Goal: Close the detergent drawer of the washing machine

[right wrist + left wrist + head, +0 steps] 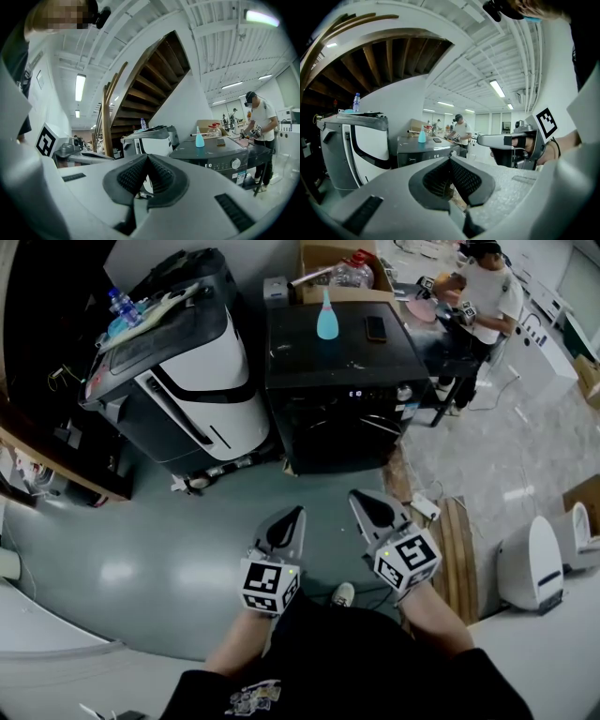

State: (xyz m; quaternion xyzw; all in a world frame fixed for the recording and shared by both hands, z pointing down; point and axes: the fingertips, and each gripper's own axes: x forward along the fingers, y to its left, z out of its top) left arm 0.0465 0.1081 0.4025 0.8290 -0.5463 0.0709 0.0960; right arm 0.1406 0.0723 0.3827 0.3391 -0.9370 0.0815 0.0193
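At the far left, a white-and-grey machine (pixel 178 381) stands tilted against a dark bench edge, and its lower corner juts toward the grey floor (pixel 141 549). That floor lies bare from the machine's base down to the person's legs.

The left gripper (pixel 294 514) is held low over the floor, its jaws clenched together on nothing. It points at the black washing machine (pixel 342 427), which is well apart from it. The washer stands just right of the white-and-grey machine with a narrow gap between them. A blue bottle (pixel 326 320) and a phone (pixel 376 328) rest on its top. The detergent drawer sits on the front panel, but the views do not show clearly whether it is in or out.

The right gripper (pixel 358 497) is near the left one and likewise clenched and empty.

Right of it, a wooden strip (pixel 459 549) edges the floor. Beyond, another person (pixel 483 296) stands at a table.
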